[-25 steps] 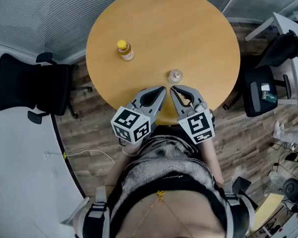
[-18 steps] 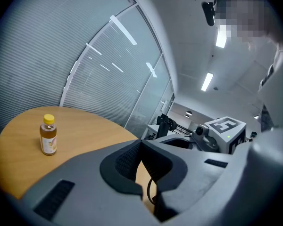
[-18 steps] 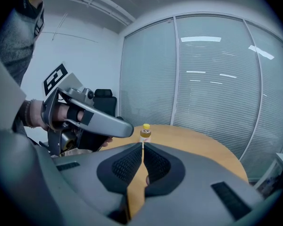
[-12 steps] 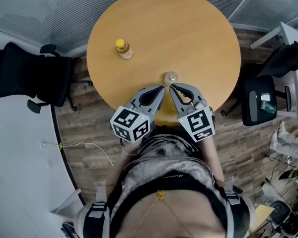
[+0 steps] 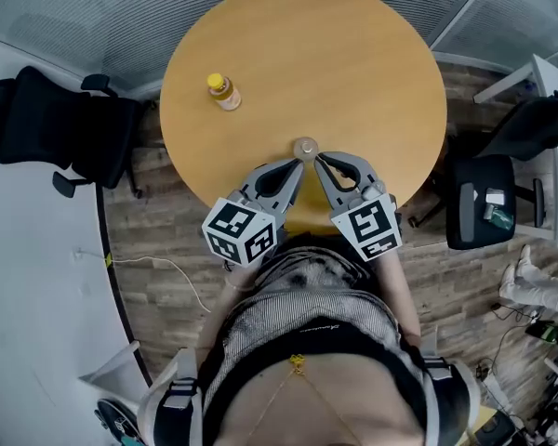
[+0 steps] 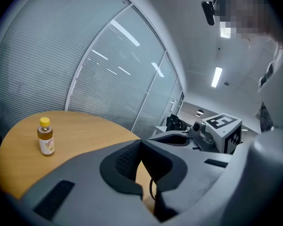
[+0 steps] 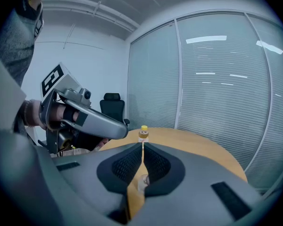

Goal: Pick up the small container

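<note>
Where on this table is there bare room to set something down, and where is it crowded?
The whole far and right side of the table is bare, beyond the small container and right of the bottle. Crowded at the near edge, where the left gripper and right gripper point at the container.

I stand at a round wooden tabletop on a floor of grey-brown wood planks. Beyond it, glass partitions with closed slatted blinds line the far side of the room. To my left a black office chair stands near the tabletop's edge. To my right a second black chair has small things on its seat, and a white desk shows at the edge past it. A thin white cable trails over the planks on my left. Long strip lights glow on the white ceiling.
</note>
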{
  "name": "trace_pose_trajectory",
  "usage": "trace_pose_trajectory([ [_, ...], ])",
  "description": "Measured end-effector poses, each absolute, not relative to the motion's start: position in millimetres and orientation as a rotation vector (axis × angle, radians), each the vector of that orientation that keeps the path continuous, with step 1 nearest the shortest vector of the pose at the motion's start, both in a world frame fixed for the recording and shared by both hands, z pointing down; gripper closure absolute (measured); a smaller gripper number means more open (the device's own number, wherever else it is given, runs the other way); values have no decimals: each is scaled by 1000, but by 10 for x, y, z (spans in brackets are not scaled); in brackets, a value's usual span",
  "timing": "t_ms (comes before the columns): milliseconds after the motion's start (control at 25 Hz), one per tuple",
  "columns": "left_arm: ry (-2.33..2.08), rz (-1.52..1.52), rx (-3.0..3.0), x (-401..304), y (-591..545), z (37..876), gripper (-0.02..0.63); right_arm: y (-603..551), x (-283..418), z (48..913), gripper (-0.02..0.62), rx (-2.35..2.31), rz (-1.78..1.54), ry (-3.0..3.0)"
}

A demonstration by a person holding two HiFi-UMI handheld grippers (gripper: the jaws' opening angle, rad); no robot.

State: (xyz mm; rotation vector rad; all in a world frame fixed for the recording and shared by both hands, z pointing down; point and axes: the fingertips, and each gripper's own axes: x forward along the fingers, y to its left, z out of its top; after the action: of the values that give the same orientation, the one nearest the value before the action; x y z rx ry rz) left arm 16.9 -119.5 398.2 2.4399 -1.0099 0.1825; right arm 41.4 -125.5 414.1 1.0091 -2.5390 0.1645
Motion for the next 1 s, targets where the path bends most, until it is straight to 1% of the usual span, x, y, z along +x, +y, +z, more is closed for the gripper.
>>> trace_pose_trajectory([
  [400, -1046, 200, 2432, 530, -1139, 3990, 600, -1235, 688, 4184, 569, 931, 181, -2582],
  [1000, -1160, 156, 2343, 709, -1068, 4059, 600, -1179, 869, 4259, 572, 784, 200, -2641],
])
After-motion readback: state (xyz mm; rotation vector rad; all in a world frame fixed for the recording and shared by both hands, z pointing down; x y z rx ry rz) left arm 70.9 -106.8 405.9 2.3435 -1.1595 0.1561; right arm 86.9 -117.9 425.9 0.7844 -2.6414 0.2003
